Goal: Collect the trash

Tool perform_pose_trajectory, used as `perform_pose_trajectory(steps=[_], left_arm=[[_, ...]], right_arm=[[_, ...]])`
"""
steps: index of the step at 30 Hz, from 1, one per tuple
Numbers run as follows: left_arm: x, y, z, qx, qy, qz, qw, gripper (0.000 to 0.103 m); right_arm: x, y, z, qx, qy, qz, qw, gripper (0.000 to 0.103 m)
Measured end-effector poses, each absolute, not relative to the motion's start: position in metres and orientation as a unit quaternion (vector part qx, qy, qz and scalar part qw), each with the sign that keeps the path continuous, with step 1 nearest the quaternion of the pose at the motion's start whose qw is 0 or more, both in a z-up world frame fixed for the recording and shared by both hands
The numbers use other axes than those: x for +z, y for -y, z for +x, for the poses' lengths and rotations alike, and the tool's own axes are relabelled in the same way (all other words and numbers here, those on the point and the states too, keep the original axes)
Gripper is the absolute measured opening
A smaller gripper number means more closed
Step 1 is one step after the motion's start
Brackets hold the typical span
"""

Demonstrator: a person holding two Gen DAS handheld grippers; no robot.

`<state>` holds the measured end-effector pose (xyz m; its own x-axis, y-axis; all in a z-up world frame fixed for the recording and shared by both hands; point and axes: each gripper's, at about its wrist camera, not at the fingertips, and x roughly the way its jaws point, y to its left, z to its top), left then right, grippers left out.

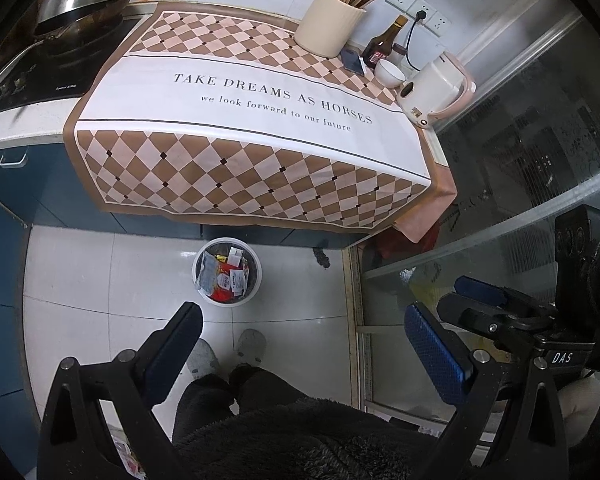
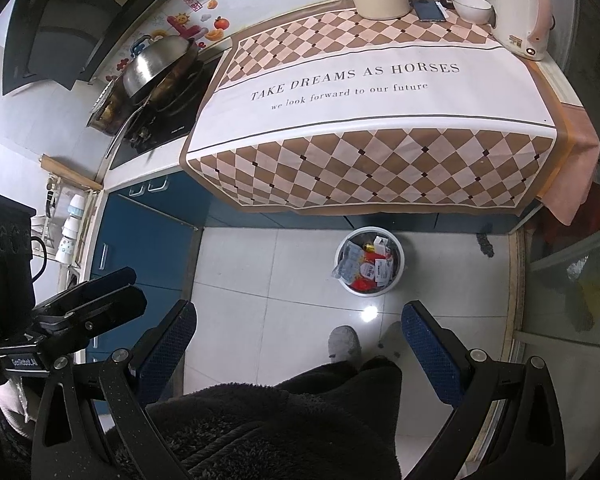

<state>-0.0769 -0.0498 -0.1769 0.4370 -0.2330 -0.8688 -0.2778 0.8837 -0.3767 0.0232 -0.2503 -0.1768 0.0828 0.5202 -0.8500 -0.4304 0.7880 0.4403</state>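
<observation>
A white round trash bin stands on the tiled floor below the counter, filled with wrappers and packets; it also shows in the right wrist view. My left gripper is open and empty, held above the floor, nearer me than the bin. My right gripper is open and empty, at about the same height. The right gripper shows at the right of the left wrist view; the left gripper shows at the left of the right wrist view. The checkered cloth on the counter carries no loose trash.
On the counter stand a utensil holder, sauce bottle, phone, white bowl and pink-white kettle. A wok sits on the stove at left. A glass door is at right. My feet are below.
</observation>
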Motion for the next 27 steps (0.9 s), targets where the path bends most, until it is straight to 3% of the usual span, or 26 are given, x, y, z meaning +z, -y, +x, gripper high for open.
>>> perform_pose_trajectory(steps=[27], left_arm=[[-0.1795,0.0504,-0.0762,0.015,-0.530,-0.244,0.812,0.103]], right_arm=[[-0.1780,0.2450,0.0200,0.329,-0.596,0.043,0.731,0.103]])
